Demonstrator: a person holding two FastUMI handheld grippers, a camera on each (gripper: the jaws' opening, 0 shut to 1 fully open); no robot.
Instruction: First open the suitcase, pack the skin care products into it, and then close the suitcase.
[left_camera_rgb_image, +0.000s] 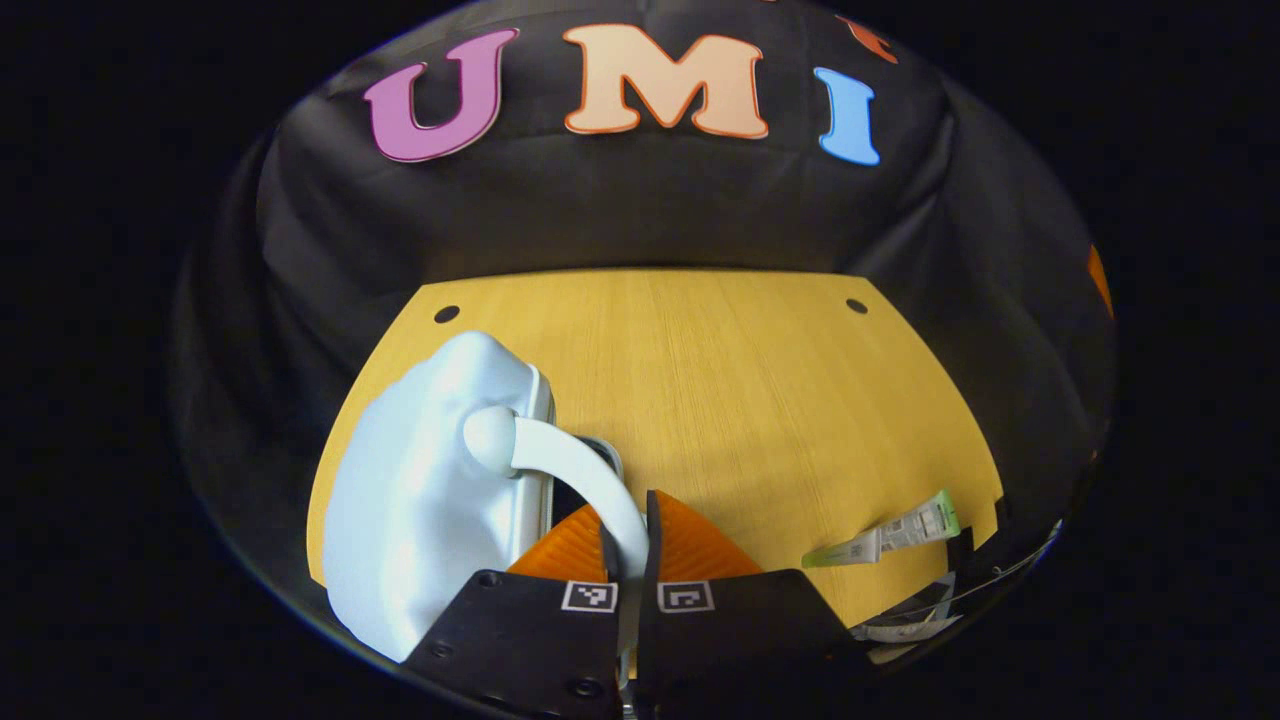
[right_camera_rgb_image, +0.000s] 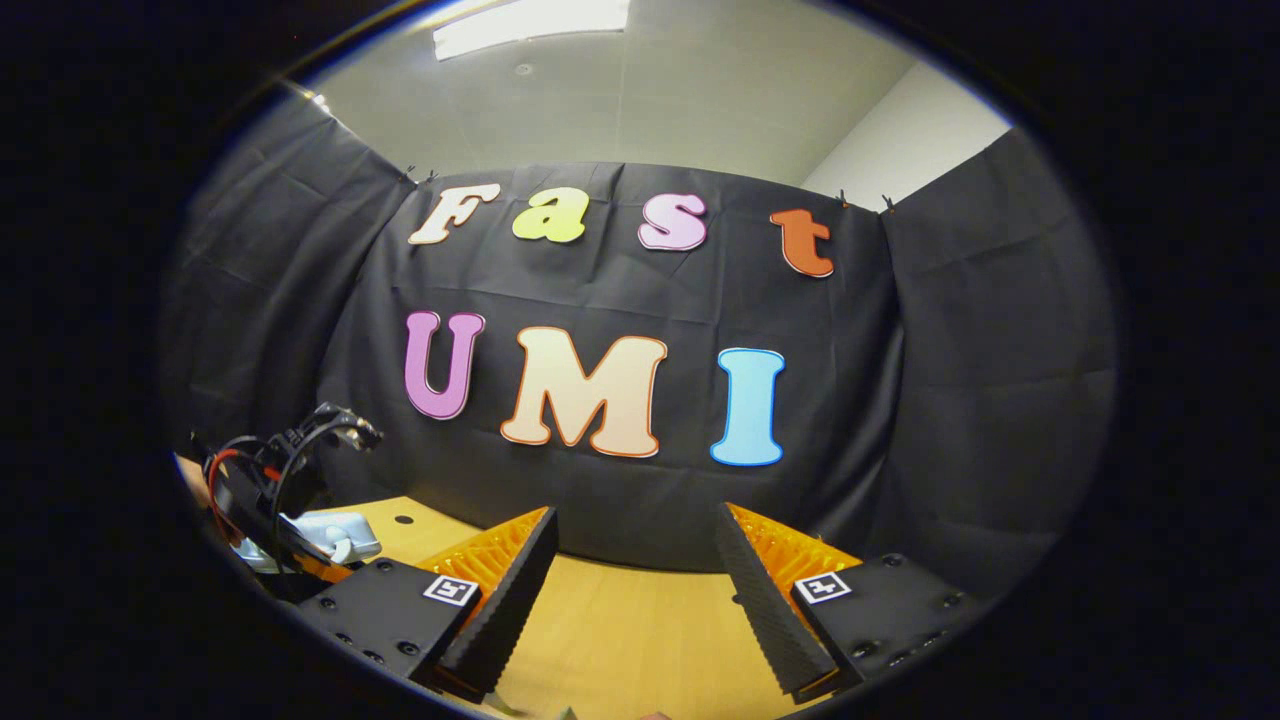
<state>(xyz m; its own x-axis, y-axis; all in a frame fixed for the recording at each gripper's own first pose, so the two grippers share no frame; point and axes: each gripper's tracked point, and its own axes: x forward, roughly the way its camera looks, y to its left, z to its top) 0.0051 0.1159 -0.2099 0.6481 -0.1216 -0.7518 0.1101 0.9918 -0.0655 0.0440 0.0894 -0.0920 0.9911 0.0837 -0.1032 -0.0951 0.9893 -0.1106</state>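
A white hard-shell suitcase (left_camera_rgb_image: 420, 500) lies on the left of the wooden table (left_camera_rgb_image: 720, 380). Its curved white handle (left_camera_rgb_image: 570, 460) runs down between the fingers of my left gripper (left_camera_rgb_image: 638, 525), which is shut on it. A dark gap shows along the suitcase edge beside the handle. A green-and-white skin care tube (left_camera_rgb_image: 885, 540) lies flat on the table to the right. My right gripper (right_camera_rgb_image: 636, 515) hangs open over the table, facing the wall, with nothing between its fingers. At the far left of the right gripper view I see the suitcase (right_camera_rgb_image: 335, 535) and the left gripper's body (right_camera_rgb_image: 270, 480).
Another pale packet (left_camera_rgb_image: 905, 625) lies near the table's front right corner, partly cut off. Two small dark holes (left_camera_rgb_image: 447, 314) mark the table's far corners. Black cloth walls enclose the table at the back and sides.
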